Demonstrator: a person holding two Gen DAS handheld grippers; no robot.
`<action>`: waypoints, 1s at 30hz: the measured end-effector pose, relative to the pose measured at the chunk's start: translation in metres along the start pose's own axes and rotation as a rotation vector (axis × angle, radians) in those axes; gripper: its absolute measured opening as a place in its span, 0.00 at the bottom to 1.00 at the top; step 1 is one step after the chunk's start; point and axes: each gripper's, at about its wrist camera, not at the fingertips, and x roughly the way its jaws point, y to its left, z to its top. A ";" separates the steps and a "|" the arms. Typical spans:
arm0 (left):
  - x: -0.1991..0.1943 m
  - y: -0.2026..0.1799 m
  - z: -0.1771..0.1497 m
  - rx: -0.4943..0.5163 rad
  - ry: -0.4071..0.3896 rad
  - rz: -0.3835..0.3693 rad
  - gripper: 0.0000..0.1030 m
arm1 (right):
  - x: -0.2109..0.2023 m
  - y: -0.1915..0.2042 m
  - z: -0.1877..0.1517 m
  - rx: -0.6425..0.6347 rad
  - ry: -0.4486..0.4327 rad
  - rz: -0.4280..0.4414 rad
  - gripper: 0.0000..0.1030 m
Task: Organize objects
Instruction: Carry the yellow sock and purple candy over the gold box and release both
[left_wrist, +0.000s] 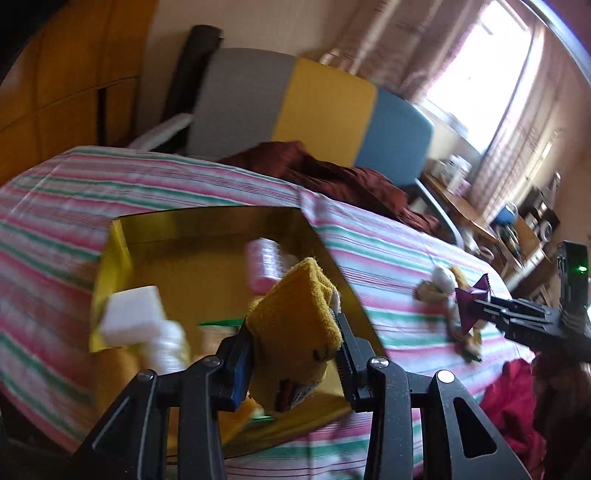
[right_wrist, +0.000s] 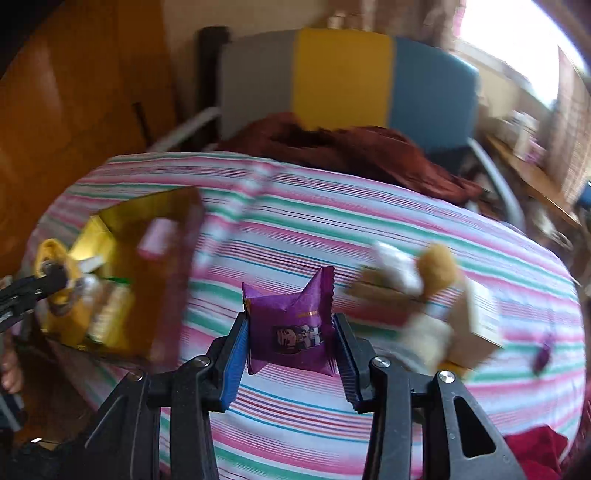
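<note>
While the left gripper (left_wrist: 295, 354) clamps a yellow plush toy (left_wrist: 295, 321) above the gold box (left_wrist: 207, 218), it likely needs only release; right of the box, the right gripper (right_wrist: 290, 347) grips a purple packet (right_wrist: 291, 328), which must travel boxward.

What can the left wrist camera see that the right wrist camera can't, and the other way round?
Only the left wrist view shows the left hand-held gripper close up, shut on a yellow cloth above the gold box, and the white block at the box's near corner.

Only the right wrist view shows the printed face of the purple packet in the right hand-held gripper, and a small purple piece lying far right.

Both show the box, the packet, the striped cloth, the toy pile and the tricolour chair.
</note>
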 end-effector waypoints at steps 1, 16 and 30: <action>-0.004 0.009 -0.001 -0.014 -0.006 0.008 0.39 | 0.004 0.014 0.004 -0.017 0.000 0.027 0.42; -0.014 0.048 -0.016 -0.060 -0.002 -0.003 0.40 | 0.079 0.148 0.042 -0.168 0.087 0.200 0.51; -0.005 0.020 -0.027 0.009 0.031 -0.052 0.41 | 0.074 0.127 0.022 -0.072 0.065 0.106 0.65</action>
